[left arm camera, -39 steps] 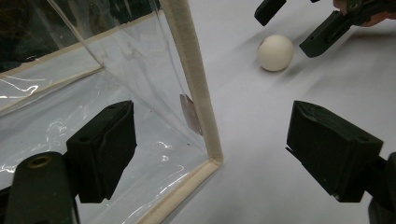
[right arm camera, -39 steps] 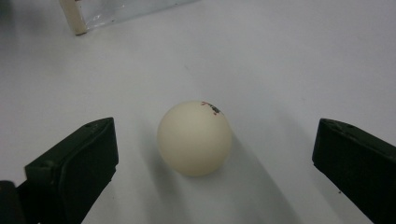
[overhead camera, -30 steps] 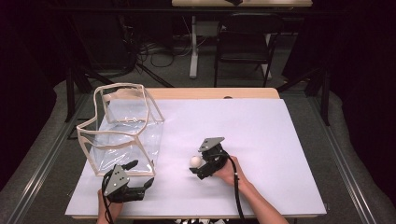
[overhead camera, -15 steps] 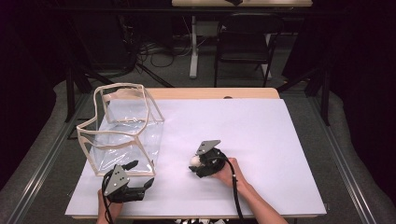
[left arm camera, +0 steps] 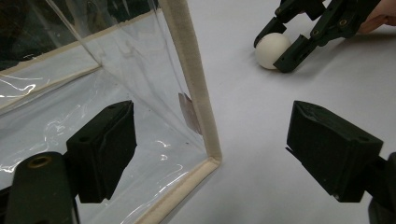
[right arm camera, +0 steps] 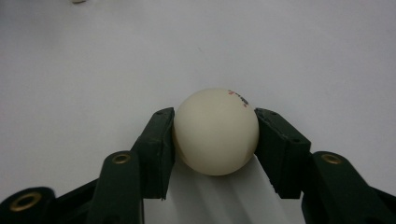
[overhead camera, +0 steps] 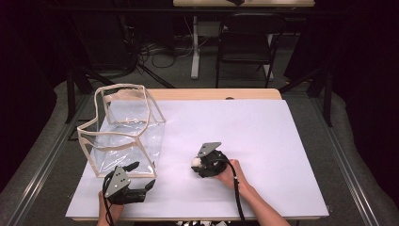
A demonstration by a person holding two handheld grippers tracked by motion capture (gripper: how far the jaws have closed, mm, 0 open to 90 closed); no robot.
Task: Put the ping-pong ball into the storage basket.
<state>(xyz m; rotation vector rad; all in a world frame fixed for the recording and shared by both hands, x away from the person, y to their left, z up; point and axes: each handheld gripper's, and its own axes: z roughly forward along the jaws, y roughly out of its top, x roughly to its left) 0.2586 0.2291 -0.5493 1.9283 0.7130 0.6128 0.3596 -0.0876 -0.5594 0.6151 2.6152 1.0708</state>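
Your right claw [right arm camera: 212, 140] pinches the ball [right arm camera: 215, 131].
It looks light and slippery; squeeze its middle gently. Left claw [left arm camera: 210, 154] is spread by the bag [left arm camera: 140, 70].

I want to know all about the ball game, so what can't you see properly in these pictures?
- Red print on the ball: right gripper view, cut off by the ball's curve, unreadable.
- Whether the ball is lifted or resting on the table: right claw hides its underside in the high view.
- Small patch on the clear bag: left gripper view, half hidden behind the beige edging.
- Left claw: open, straddling the bag's corner; touching it, unclear.
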